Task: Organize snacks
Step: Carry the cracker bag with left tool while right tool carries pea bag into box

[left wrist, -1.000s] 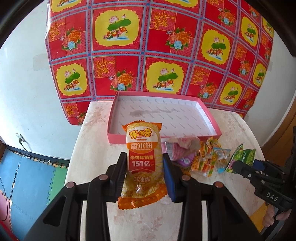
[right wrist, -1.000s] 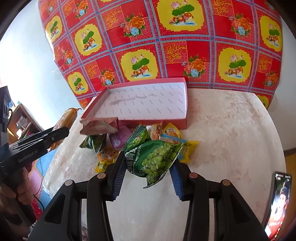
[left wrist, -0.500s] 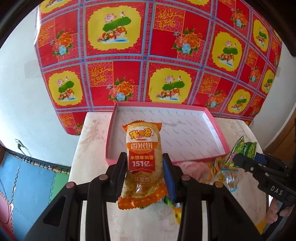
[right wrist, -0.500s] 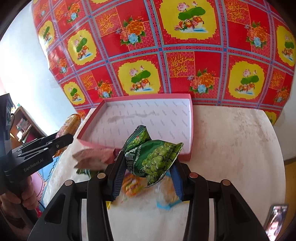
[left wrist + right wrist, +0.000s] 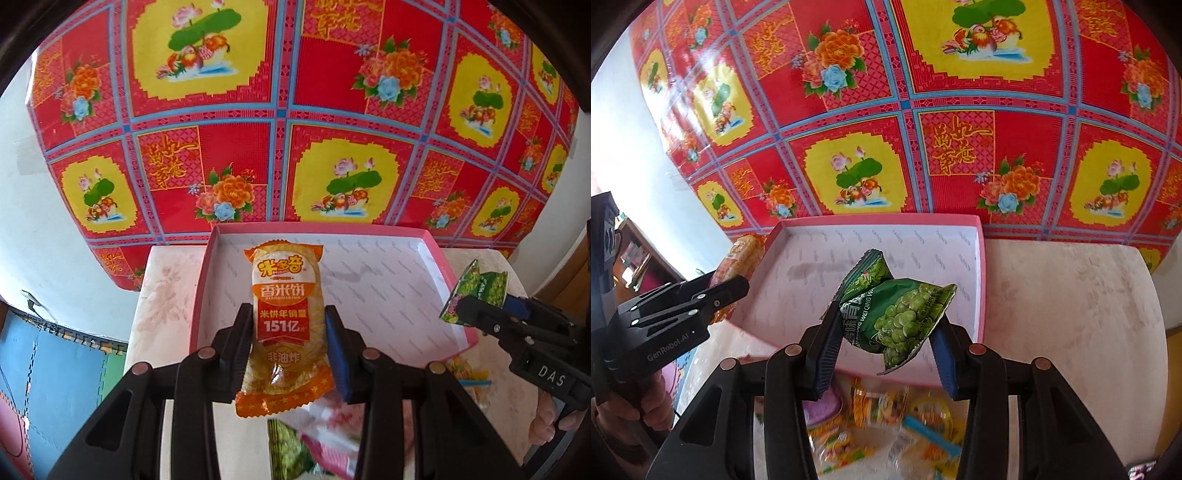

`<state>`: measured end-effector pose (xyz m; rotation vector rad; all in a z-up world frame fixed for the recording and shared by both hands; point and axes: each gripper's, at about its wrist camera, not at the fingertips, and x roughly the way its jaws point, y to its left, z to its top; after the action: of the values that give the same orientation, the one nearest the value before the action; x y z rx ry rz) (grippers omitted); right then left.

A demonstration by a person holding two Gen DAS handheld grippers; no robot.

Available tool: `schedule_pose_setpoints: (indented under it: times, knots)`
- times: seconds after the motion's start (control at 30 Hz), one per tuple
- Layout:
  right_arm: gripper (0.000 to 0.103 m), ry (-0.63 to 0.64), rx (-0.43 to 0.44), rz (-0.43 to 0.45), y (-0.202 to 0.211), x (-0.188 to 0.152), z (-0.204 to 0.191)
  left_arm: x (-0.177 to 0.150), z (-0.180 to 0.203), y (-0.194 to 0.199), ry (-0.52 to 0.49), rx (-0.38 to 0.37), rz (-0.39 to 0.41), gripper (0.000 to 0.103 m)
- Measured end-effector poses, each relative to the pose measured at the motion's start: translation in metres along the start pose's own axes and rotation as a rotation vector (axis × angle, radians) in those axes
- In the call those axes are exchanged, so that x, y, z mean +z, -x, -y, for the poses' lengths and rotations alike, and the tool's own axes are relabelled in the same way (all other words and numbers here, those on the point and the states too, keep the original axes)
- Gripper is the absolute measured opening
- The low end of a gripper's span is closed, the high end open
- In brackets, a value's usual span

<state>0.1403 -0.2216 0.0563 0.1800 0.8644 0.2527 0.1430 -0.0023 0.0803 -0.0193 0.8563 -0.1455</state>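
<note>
My left gripper [image 5: 290, 326] is shut on an orange and yellow rice cracker packet [image 5: 286, 314], held over the front left part of the pink box [image 5: 436, 254]. The box is shallow, white inside, with nothing in it. My right gripper [image 5: 886, 332] is shut on a green pea snack bag [image 5: 897, 317], hanging above the box's near right area [image 5: 980, 280]. In the left wrist view the right gripper [image 5: 476, 314] with the green bag [image 5: 480, 291] shows at the right. The left gripper [image 5: 731, 291] with its packet [image 5: 738, 254] shows at the left of the right wrist view.
Several loose snack packets [image 5: 886, 421] lie blurred on the marble table [image 5: 1071, 295] just before the box. More packets [image 5: 317, 439] show under the left gripper. A red and yellow floral cloth [image 5: 295, 129] hangs behind the table. A hand [image 5: 653, 410] grips the left tool.
Both grippers moved forward with their packets, from above the snack pile to over the pink box. The pile now lies below and behind the fingers.
</note>
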Motion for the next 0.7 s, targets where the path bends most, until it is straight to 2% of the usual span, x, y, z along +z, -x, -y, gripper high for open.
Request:
schedule_pose_setpoints:
  times: [0.7]
  knots:
    - [0.046, -0.014, -0.001, -0.078, -0.078, 0.03, 0.018, 0.019, -0.003, -0.072, -0.006, 0.007, -0.098, 0.039]
